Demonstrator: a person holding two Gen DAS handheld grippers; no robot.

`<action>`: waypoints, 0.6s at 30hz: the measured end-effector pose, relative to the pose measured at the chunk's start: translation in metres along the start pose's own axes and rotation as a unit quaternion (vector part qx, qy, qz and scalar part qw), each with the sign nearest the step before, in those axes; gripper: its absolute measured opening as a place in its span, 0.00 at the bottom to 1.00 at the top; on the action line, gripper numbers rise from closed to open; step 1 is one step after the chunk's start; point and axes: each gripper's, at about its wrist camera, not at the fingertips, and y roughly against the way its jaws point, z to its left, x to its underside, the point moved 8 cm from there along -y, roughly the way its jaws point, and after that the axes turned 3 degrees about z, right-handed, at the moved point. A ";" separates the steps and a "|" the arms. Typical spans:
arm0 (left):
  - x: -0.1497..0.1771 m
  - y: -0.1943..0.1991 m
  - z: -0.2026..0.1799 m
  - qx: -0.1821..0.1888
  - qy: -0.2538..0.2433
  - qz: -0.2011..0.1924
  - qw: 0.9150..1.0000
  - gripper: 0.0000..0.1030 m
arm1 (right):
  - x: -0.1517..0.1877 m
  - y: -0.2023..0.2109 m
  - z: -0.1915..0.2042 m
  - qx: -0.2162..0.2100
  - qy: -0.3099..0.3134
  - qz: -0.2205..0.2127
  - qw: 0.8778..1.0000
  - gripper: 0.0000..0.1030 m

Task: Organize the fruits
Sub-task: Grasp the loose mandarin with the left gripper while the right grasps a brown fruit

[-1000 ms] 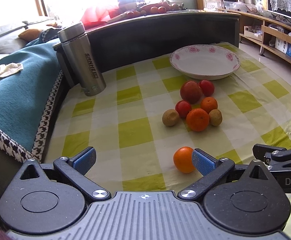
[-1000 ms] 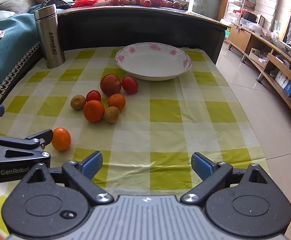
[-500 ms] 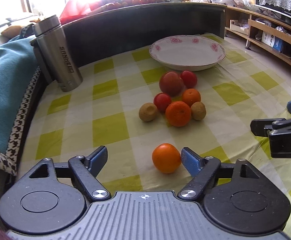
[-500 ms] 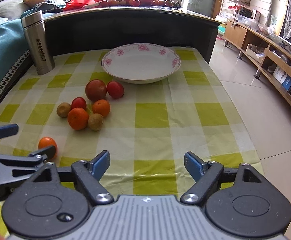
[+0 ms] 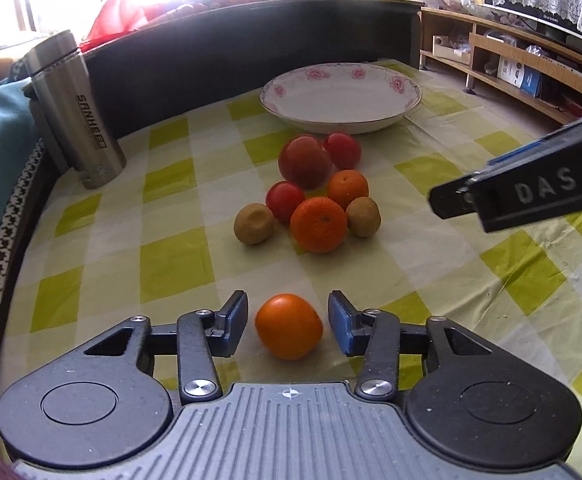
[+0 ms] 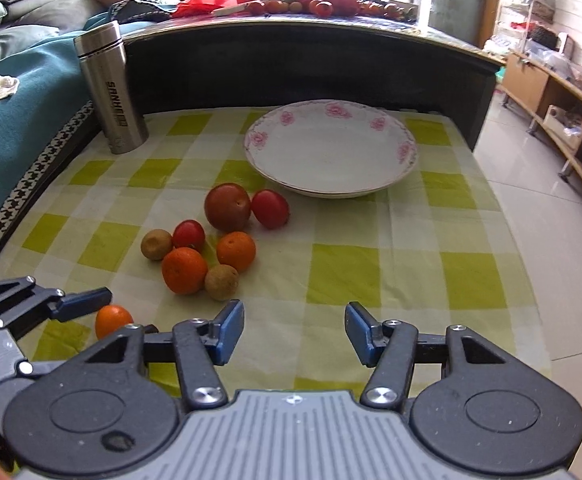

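A lone orange (image 5: 289,326) lies on the checked cloth between the fingers of my left gripper (image 5: 287,322), which is open with small gaps on both sides. The same orange (image 6: 113,320) shows at the lower left of the right wrist view. Further on lies a cluster of fruit: a big orange (image 5: 318,224), a small orange (image 5: 347,188), two brown kiwis (image 5: 254,224), a red apple (image 5: 305,162) and two tomatoes (image 5: 342,148). Behind them stands an empty white plate with pink flowers (image 5: 341,96). My right gripper (image 6: 295,334) is open and empty above the cloth.
A steel flask (image 5: 77,110) stands at the back left by a dark raised ledge (image 5: 251,52). A teal blanket (image 6: 15,128) lies on the sofa to the left. The table's right edge drops to a tiled floor (image 6: 551,232); low shelves (image 5: 531,60) stand beyond.
My left gripper moved forward and narrowed, so the lone orange now sits between its fingers. My right gripper advanced toward the fruit cluster and rose in the left wrist view.
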 end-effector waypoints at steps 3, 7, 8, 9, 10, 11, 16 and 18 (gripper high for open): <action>0.001 0.002 -0.001 0.004 -0.003 0.002 1.000 0.44 | -0.006 -0.008 0.006 -0.012 0.022 -0.001 1.000 0.56; 0.004 0.003 -0.001 0.004 -0.002 0.004 1.000 0.44 | -0.010 -0.019 0.020 -0.029 0.065 -0.005 0.997 0.56; 0.004 0.004 0.000 0.003 0.000 0.003 1.000 0.44 | -0.009 -0.023 0.023 -0.034 0.072 -0.004 0.997 0.56; 0.004 0.003 0.000 0.003 0.001 0.002 1.000 0.45 | -0.009 -0.026 0.025 -0.039 0.075 -0.003 0.996 0.56; 0.005 0.003 0.000 0.002 -0.001 0.000 1.000 0.45 | -0.009 -0.029 0.027 -0.045 0.073 -0.003 0.996 0.56; 0.005 0.004 -0.001 0.001 -0.003 -0.003 1.000 0.45 | -0.009 -0.031 0.029 -0.054 0.072 -0.002 0.996 0.56; 0.006 0.004 -0.003 -0.013 -0.017 -0.014 1.000 0.51 | -0.006 -0.045 0.038 -0.064 0.088 0.002 0.994 0.52; 0.006 0.003 0.001 -0.019 -0.007 -0.013 1.000 0.60 | -0.006 -0.050 0.040 -0.071 0.086 0.002 0.994 0.43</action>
